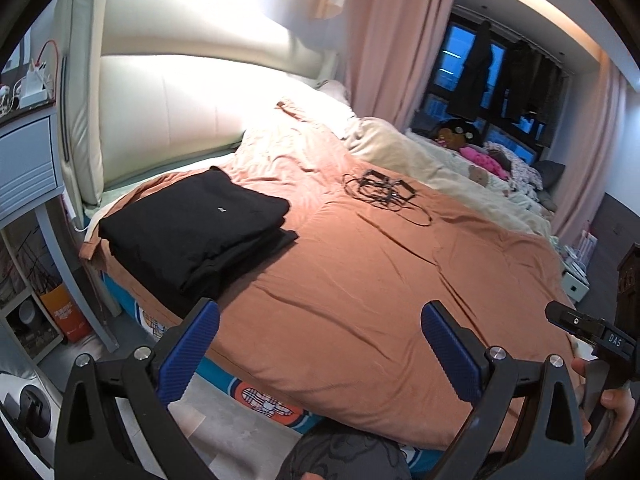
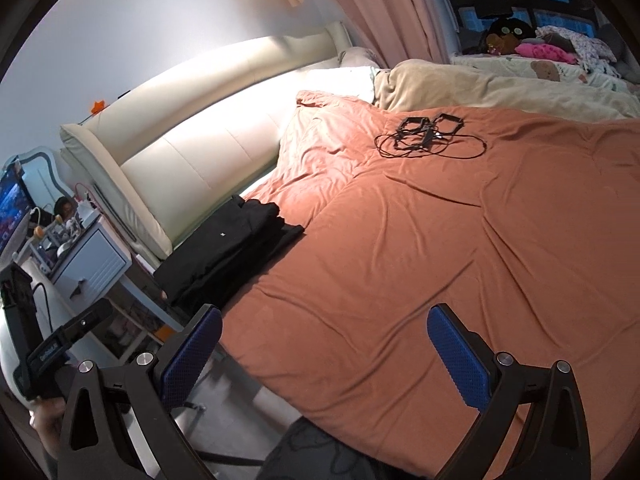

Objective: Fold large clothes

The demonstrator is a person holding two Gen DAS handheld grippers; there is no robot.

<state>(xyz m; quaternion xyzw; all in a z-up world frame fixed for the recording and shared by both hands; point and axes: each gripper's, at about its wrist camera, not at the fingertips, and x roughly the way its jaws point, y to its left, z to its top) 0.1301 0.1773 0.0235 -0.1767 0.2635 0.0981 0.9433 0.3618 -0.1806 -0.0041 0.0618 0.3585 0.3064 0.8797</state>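
Nearest the cameras, both the left gripper (image 1: 320, 350) and the right gripper (image 2: 324, 354) hang above the bed's edge, blue fingers (image 1: 452, 352) spread wide and holding nothing. Beyond them stretches the rust-orange duvet (image 1: 360, 292). Farther left, near the headboard (image 1: 160, 96), the black clothes (image 1: 196, 228) lie stacked (apparently folded already): soft, limp fabric, best pinched at corners or hems. Farthest, tangled cables (image 2: 428, 136).
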